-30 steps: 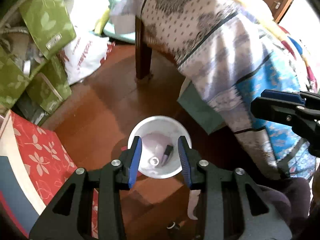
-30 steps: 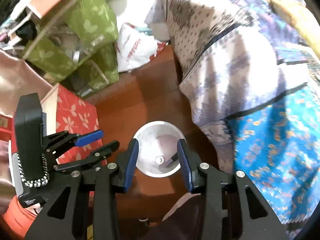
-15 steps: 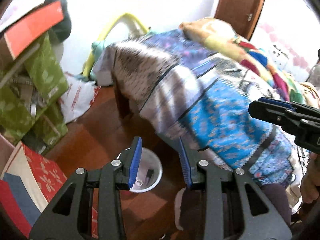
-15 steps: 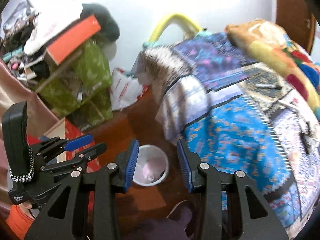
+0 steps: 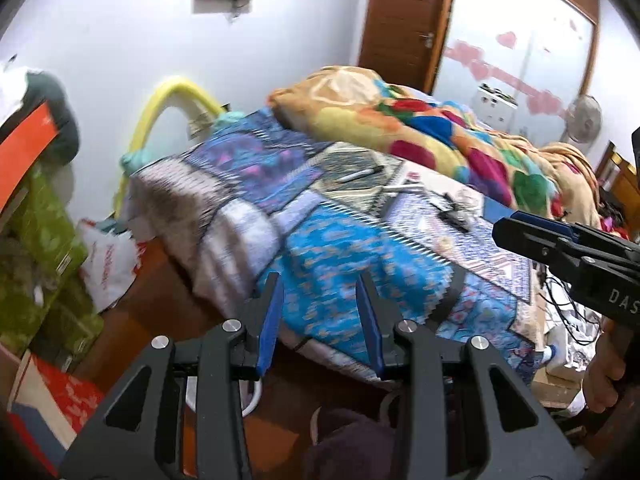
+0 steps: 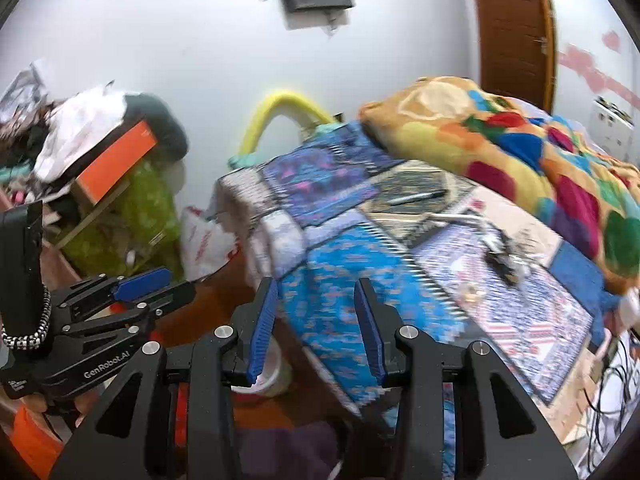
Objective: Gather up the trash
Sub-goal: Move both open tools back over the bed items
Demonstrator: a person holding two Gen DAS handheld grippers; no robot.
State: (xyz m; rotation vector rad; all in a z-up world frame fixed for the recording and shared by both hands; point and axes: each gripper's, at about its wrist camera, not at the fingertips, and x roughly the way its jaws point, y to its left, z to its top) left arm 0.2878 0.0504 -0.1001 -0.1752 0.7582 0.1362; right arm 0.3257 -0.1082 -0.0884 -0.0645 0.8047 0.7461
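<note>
My left gripper (image 5: 319, 286) is open and empty, raised and pointing at the patchwork-covered table (image 5: 352, 240). My right gripper (image 6: 315, 290) is open and empty too, aimed at the same cloth (image 6: 340, 264). The white bin (image 6: 270, 376) on the floor shows only as a rim below the right gripper's left finger, and as a sliver in the left wrist view (image 5: 256, 394). On the cloth lie a pen (image 6: 416, 198), a white strip (image 6: 456, 216), small dark scraps (image 6: 506, 262) and a small pale bit (image 6: 470, 292). The left gripper also shows in the right wrist view (image 6: 160, 284).
A colourful blanket (image 6: 520, 148) is heaped at the back of the table. Green boxes (image 6: 132, 216), a white plastic bag (image 6: 204, 240) and a red floral box (image 5: 52, 400) crowd the floor at left. Cables (image 6: 612, 392) hang at right. A brown door (image 5: 400, 20) stands behind.
Both grippers have lifted and tilted up from looking down into the white bin to facing the table top. The bin has slid to the bottom of both views. The jaws stay open.
</note>
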